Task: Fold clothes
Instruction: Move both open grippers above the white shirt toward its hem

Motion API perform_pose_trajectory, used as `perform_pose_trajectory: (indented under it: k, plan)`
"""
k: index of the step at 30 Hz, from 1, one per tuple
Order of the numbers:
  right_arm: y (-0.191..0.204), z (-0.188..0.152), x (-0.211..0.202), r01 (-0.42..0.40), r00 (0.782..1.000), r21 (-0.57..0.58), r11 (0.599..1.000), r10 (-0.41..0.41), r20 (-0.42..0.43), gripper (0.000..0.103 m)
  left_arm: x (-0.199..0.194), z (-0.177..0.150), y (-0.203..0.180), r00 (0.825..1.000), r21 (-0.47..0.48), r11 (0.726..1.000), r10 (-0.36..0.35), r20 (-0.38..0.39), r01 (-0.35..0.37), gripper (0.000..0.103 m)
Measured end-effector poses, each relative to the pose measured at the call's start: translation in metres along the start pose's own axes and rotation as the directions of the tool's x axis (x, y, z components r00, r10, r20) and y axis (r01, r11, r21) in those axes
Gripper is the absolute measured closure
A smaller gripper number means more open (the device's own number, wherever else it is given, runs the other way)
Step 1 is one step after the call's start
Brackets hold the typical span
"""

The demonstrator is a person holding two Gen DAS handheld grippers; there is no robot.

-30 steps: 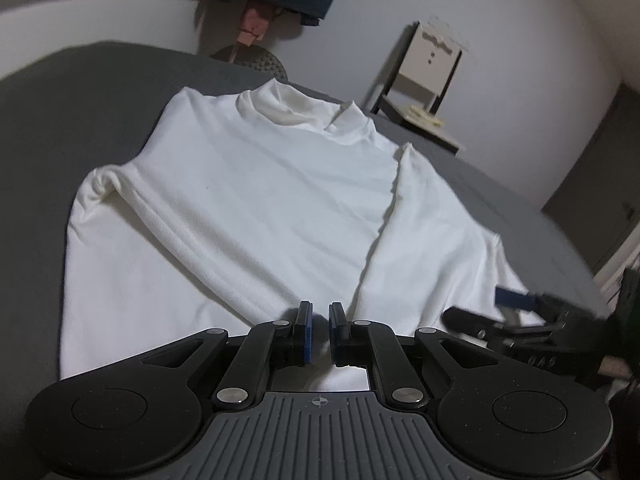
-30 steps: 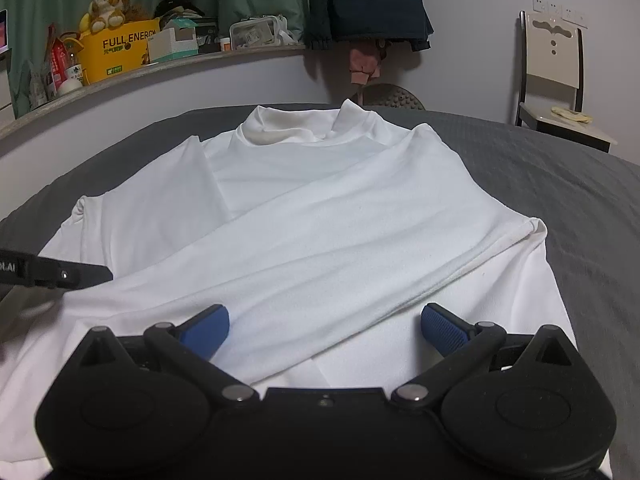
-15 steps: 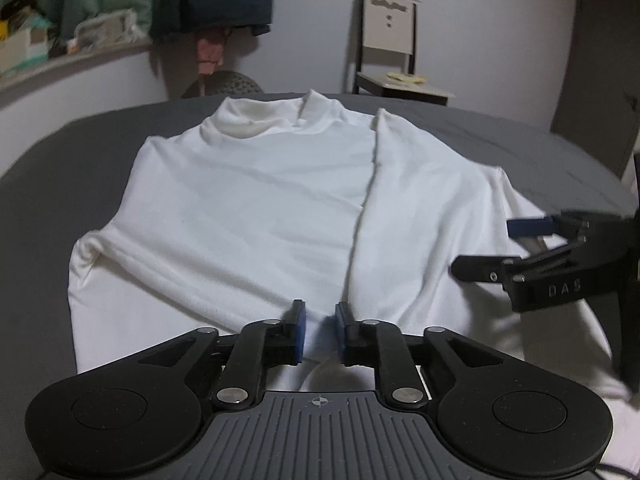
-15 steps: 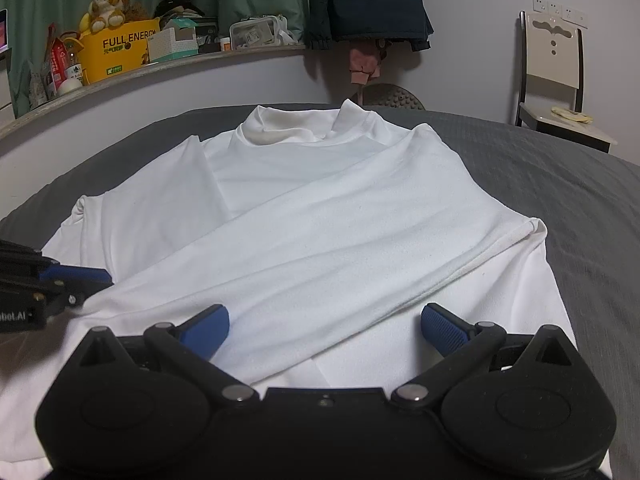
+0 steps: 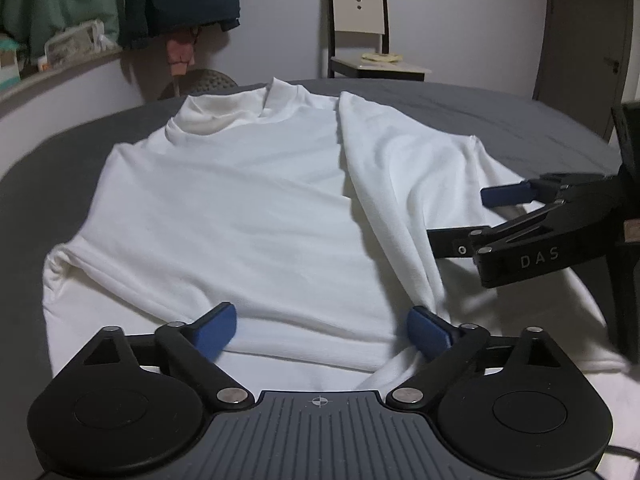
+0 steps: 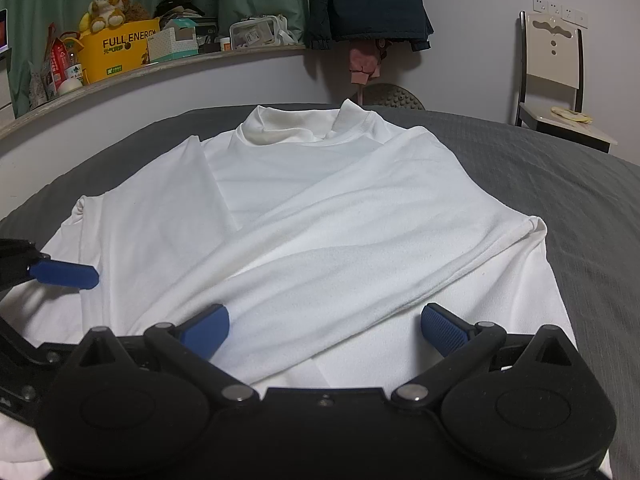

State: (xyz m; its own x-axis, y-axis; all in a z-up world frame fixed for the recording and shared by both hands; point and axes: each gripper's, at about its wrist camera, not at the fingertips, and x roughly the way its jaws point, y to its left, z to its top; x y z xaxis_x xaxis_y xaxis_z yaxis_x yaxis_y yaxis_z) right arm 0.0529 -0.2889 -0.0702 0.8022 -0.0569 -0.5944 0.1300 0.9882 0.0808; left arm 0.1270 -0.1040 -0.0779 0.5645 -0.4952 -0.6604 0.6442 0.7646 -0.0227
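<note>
Just soft white top (image 5: 248,216) — ribbed, creased.

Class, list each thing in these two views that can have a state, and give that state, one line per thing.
White shirt: lying flat on the bed, both sleeves folded across its front, body not yet folded.
Left tongs: open, jaws just opened wide, nothing pinched; shirt fabric lies beneath them.
Right tongs: open, empty, hovering over the shirt's hem.
Dark jacket: hanging on the wall.
Chair: upright, small yellowish item on its seat.
</note>
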Motion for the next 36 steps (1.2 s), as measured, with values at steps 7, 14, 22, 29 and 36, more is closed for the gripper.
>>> perform_pose_trajectory:
  k: [7, 14, 22, 29, 36]
  plan:
    - [0.000, 0.000, 0.000, 0.001, 1.000, 0.001, 1.000, -0.001, 0.000, 0.000, 0.000, -0.004, -0.003, 1.000, -0.013, 1.000, -0.002, 0.007, 0.002, 0.000]
    - [0.000, 0.000, 0.000, 0.002, 1.000, 0.001, 1.000, -0.002, 0.000, 0.000, -0.002, -0.002, -0.008, 0.999, -0.036, 0.999, 0.032, -0.005, -0.033, 0.000]
    - [0.000, 0.000, 0.000, 0.004, 1.000, 0.002, 1.000, -0.004, 0.000, 0.000, -0.005, 0.005, 0.001, 0.996, -0.113, 0.994, -0.011, -0.092, 0.000, 0.000]
    - [0.001, 0.001, 0.001, 0.010, 1.000, -0.007, 1.000, -0.010, -0.004, 0.000, -0.002, 0.006, 0.007, 0.990, -0.121, 0.991, -0.064, -0.123, 0.049, 0.000]
    - [0.000, 0.002, 0.002, 0.005, 1.000, -0.002, 1.000, -0.005, -0.013, 0.000, 0.005, 0.014, 0.001, 0.986, -0.080, 0.997, -0.026, -0.163, 0.013, 0.000]
